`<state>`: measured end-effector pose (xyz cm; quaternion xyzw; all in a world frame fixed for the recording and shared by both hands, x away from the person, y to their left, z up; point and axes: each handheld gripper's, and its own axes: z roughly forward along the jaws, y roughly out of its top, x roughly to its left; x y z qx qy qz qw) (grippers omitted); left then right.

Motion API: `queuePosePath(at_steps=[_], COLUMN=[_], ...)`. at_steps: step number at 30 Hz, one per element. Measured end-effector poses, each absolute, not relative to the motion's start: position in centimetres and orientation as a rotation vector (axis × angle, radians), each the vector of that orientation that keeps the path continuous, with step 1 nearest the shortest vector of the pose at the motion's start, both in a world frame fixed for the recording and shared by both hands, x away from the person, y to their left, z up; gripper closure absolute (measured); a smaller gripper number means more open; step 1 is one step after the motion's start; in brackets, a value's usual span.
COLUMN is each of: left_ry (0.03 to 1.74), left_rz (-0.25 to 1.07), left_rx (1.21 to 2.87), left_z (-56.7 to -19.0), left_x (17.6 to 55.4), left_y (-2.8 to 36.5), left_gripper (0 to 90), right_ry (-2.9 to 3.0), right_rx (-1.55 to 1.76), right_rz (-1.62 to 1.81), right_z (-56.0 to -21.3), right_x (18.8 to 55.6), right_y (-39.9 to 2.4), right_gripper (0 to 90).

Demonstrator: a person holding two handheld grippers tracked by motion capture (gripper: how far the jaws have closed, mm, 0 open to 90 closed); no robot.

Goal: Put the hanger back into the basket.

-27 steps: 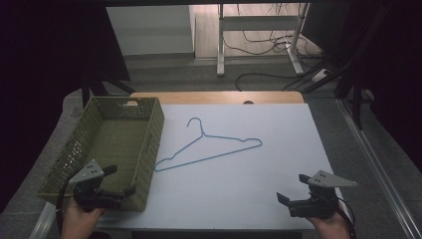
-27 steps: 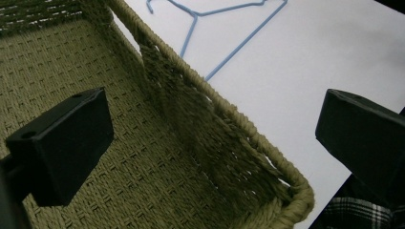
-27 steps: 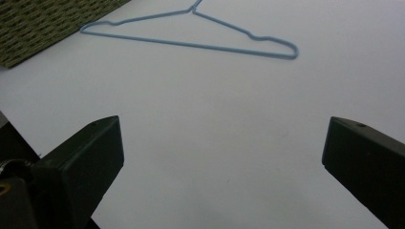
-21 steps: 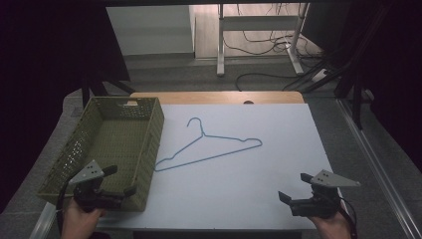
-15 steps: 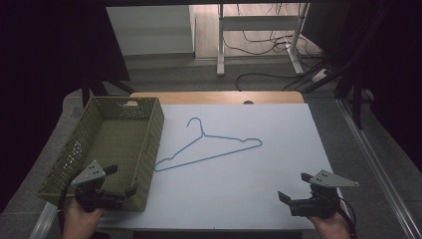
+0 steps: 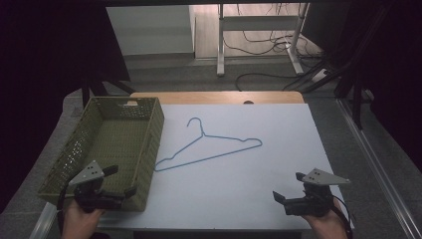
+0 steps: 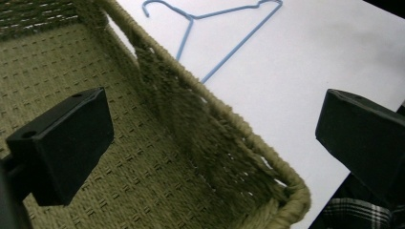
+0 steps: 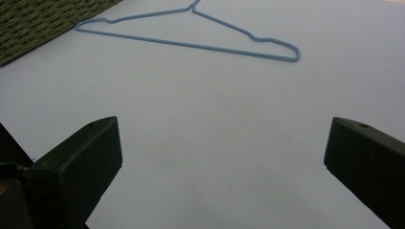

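Observation:
A blue wire hanger [image 6: 219,155] lies flat near the middle of the white tabletop [image 6: 239,199], hook toward the far side. It also appears in the left gripper view [image 7: 239,44] and the right gripper view [image 8: 191,45]. My left gripper [image 6: 121,180] hovers over the near right corner of a green woven basket [image 6: 149,144], jaws wide open and empty [image 7: 215,124], with the basket's wall [image 7: 229,114] between them. My right gripper [image 6: 288,186] is held near the table's front right, open and empty [image 8: 219,157], pointing toward the hanger.
The basket holds nothing and stands along the table's left side; its corner shows in the right gripper view [image 8: 38,24]. Bare white surface lies between the hanger and the front edge. Beyond the table are a wooden edge [image 6: 214,97], floor cables and a desk frame [image 6: 259,30].

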<state>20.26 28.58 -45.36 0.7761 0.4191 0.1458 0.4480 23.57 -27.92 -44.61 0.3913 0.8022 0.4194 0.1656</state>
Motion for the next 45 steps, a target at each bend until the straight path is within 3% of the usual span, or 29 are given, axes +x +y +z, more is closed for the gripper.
queuePosePath(at_steps=[14,28,45], left_ry=[1.026,1.011,1.004], left_rz=[0.334,0.325,0.339], left_rx=[1.904,1.884,1.888], left_z=[-45.2,-45.4,-45.4], left_x=[20.1,20.2,20.1], left_y=[28.6,28.6,28.7], left_gripper=[0.0,0.0,0.0], right_ry=[2.352,2.395,2.445], right_rx=[1.033,1.005,1.021], right_rz=[1.168,1.182,1.159], right_z=[-43.1,-41.9,-42.7], right_x=[25.0,29.3,35.0], right_y=[-25.5,-21.7,-17.4], right_gripper=[0.0,0.0,0.0])
